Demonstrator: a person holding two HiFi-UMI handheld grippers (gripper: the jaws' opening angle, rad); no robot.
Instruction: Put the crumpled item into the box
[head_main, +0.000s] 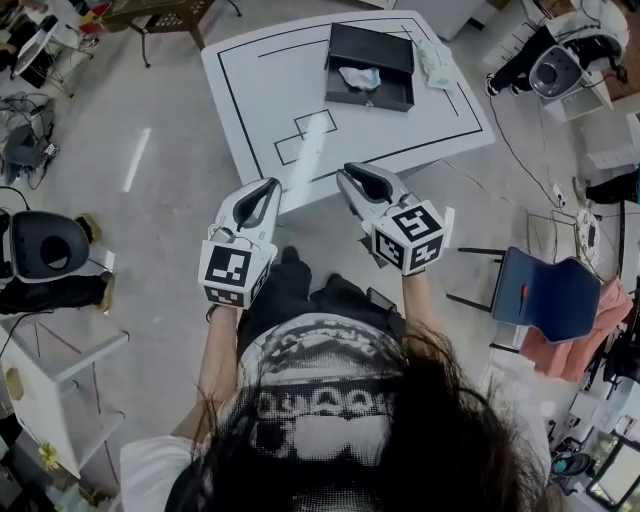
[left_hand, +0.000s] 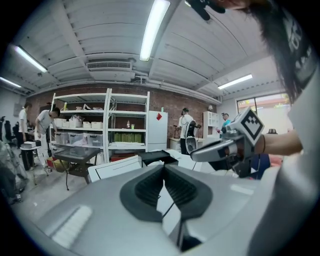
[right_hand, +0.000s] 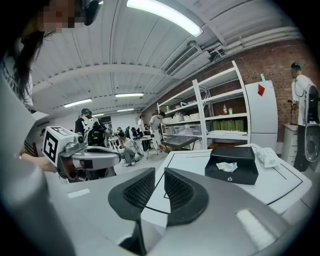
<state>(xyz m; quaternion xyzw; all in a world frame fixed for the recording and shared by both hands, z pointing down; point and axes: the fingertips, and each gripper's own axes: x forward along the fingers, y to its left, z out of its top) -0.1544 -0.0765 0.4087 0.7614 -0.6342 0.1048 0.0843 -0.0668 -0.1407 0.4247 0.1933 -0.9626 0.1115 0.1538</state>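
Crumpled item (head_main: 360, 77), a pale wad, lay inside the open black box (head_main: 372, 100) on the white surface (head_main: 270, 90), so the task looked done or close to it. Both tongs were held up near the person's body, well apart from the surface. The left tongs (head_main: 270, 186) had its jaws pressed together at the tips with nothing between them. The right tongs (head_main: 352, 174) showed a thin slit between its jaws and was also empty. Risks from here, as I judged them: a reach back into the box could snag the light wad and drag it out over the low wall, or nudge the box across the smooth surface. A soft white packet (head_main: 435, 62) lay just beside the box and could be mistaken for the item
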